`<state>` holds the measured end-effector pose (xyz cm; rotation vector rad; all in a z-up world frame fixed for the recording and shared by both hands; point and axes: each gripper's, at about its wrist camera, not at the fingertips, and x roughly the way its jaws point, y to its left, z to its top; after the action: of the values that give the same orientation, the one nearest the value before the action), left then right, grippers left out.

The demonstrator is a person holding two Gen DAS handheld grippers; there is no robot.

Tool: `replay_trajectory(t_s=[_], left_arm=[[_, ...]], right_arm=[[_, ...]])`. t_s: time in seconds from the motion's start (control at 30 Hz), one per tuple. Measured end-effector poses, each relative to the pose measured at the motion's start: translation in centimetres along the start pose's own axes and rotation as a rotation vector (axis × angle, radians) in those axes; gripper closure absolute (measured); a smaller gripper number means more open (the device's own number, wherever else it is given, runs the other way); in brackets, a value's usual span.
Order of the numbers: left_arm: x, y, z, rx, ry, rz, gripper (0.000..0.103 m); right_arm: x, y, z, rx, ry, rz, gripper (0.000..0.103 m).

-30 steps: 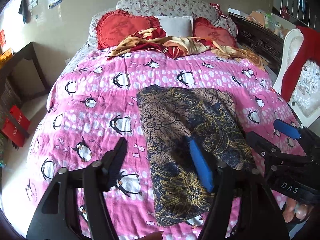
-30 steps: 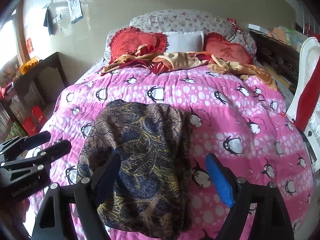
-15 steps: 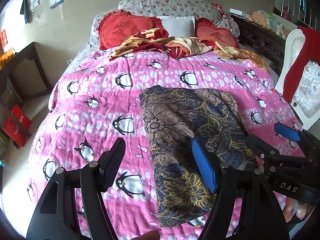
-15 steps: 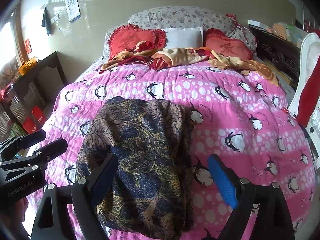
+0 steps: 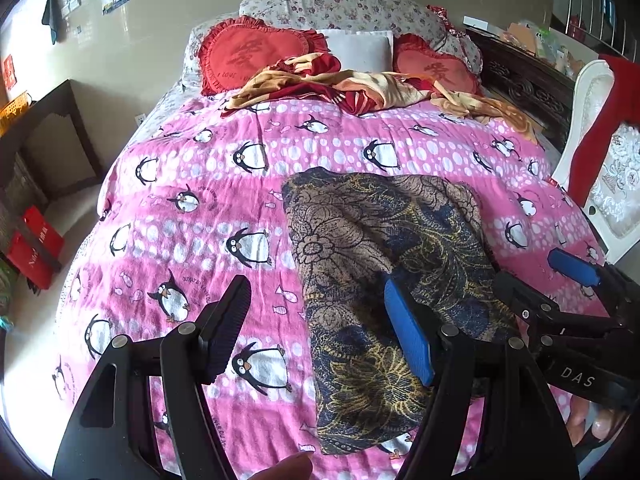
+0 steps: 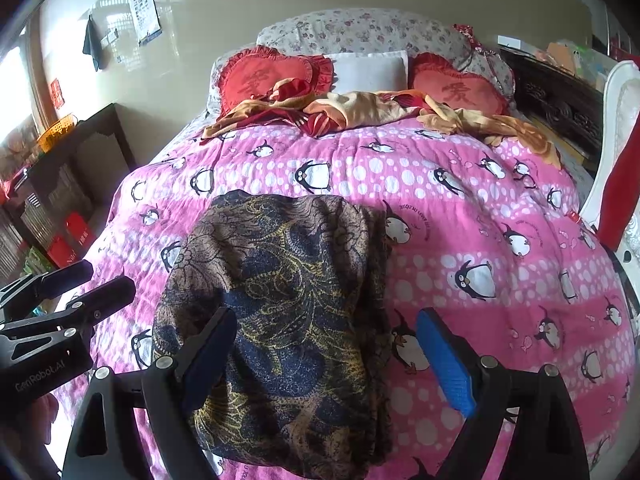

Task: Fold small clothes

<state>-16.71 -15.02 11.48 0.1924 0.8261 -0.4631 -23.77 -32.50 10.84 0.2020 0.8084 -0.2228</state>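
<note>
A dark garment with a gold and brown floral print [image 5: 380, 272] lies folded into a long rectangle on the pink penguin bedspread [image 5: 192, 240]. My left gripper [image 5: 320, 332] hovers open over its near left edge, the blue pad [image 5: 408, 336] above the cloth and the black pad [image 5: 230, 328] above the bedspread. My right gripper [image 6: 328, 360] hovers open over the garment's [image 6: 288, 300] near right edge, with nothing between its fingers. Each gripper also shows in the other's view: the right gripper [image 5: 548, 280] beside the garment's right side, the left gripper [image 6: 88, 285] beside its left side.
Two red heart cushions [image 5: 248, 54], a white pillow [image 5: 356, 48] and a crumpled red and yellow cloth [image 5: 340, 88] lie at the bed's head. A white chair with red fabric [image 5: 600, 132] stands on the right. A dark shelf [image 6: 80, 152] and red bags [image 5: 36, 248] stand left.
</note>
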Motion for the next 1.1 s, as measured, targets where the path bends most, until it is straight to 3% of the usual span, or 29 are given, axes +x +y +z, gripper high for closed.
replay_trajectory(t_s=[1.1], left_arm=[[1.4, 1.0, -0.4, -0.035, 0.013, -0.009, 0.033]], right_arm=[[1.7, 0.5, -0.2, -0.014, 0.041, 0.009, 0.014]])
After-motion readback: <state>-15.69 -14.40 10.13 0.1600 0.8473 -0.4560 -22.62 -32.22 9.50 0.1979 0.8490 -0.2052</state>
